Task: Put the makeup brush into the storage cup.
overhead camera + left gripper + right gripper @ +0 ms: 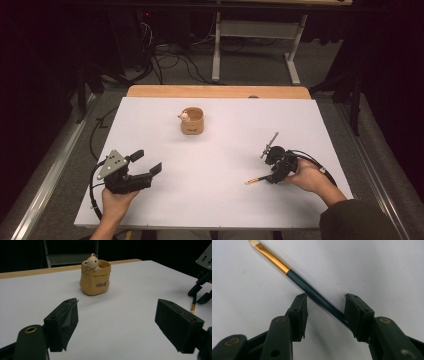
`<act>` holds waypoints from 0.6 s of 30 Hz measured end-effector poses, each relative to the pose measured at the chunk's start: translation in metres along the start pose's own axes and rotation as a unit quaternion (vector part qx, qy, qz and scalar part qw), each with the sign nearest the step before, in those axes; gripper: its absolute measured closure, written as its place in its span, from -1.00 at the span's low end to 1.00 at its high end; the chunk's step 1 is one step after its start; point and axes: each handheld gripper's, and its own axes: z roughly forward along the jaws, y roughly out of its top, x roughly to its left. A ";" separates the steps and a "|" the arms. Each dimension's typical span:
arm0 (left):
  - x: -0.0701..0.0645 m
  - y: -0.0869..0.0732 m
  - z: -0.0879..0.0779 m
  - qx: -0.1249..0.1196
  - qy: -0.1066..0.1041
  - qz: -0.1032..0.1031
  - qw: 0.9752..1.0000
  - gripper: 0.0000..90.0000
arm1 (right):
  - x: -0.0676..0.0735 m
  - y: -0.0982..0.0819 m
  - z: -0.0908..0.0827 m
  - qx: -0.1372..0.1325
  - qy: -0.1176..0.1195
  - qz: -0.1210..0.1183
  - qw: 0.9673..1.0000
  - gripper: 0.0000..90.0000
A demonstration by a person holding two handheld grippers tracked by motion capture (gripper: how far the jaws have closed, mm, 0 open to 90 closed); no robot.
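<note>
A paintbrush with a dark handle, gold ferrule and pale tip lies on the white table at the right. My right gripper points down over it. In the right gripper view the brush runs diagonally between my right gripper's half-closed jaws, which straddle the handle with a gap still showing. At the left, my left gripper hovers wide open with nothing in it. Its own view faces a tan sack-shaped cup with a small bear figure at the rim. The cup stands mid-table toward the back.
A wooden strip borders the table's far edge. Beyond it are floor cables and a white metal stand. In the left gripper view the right gripper and the brush appear at the far right.
</note>
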 end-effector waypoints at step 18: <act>0.001 0.000 -0.001 -0.001 0.006 -0.001 1.000 -0.57 | 0.000 -0.005 -0.001 -0.002 -0.002 0.012 1.000 0.77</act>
